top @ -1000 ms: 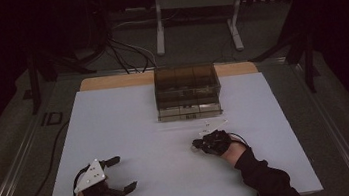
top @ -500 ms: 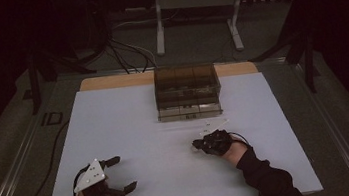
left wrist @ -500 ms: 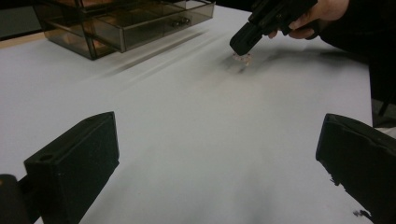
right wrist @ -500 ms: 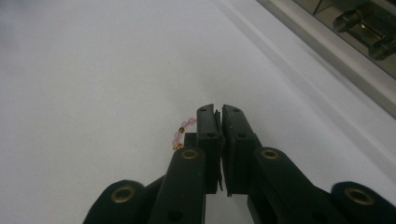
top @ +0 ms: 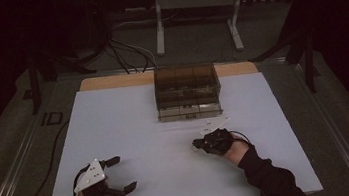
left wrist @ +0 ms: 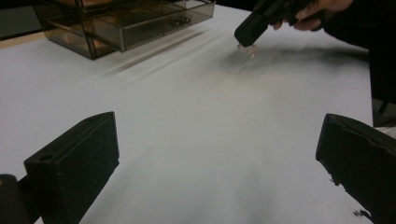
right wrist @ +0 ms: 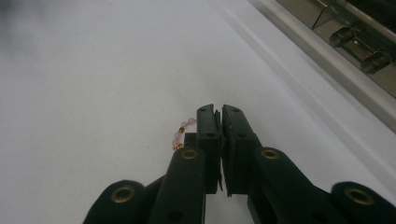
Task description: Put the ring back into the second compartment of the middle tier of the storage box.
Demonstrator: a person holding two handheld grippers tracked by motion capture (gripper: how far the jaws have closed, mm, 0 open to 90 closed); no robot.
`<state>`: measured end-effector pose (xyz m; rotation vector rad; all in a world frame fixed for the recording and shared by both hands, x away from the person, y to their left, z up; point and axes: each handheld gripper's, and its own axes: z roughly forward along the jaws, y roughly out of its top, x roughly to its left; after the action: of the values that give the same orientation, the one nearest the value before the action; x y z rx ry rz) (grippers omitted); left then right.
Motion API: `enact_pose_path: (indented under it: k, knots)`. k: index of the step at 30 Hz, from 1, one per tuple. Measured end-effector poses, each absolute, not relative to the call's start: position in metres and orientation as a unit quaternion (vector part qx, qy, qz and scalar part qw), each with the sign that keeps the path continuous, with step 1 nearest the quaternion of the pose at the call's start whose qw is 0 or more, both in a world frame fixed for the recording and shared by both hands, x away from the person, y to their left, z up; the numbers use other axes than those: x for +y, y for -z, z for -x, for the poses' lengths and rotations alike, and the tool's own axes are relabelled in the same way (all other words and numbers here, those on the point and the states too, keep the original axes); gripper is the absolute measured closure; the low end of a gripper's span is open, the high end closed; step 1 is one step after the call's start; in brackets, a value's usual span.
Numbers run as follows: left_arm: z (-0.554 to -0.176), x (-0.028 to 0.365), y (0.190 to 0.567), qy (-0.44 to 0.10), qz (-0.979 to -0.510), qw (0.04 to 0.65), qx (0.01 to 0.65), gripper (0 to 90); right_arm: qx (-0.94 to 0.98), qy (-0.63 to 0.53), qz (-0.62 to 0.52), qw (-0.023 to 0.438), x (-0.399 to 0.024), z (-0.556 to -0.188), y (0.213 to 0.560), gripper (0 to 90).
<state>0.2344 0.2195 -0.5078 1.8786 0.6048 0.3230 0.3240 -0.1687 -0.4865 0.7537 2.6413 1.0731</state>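
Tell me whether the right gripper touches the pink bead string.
Touching: in the right gripper view the shut right gripper pinches the pink bead string, whose beads emerge beside its left jaw.

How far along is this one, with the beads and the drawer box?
Done: the right gripper has shut on the pink bead string, just above the white sheet. In hand: holding it near the drawer box. Left: stowing it; the drawers look closed. The left gripper rests open.
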Motion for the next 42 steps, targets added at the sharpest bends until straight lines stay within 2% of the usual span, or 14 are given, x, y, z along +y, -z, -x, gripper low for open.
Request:
enact_pose_path:
  k: [42]
  knots:
    - [-0.234, 0.22, 0.508, -0.138, -0.79, 0.541, 0.255, 0.9, 0.877, -0.385, -0.257, 0.126, -0.178, -0.339, 0.441, 86.6]
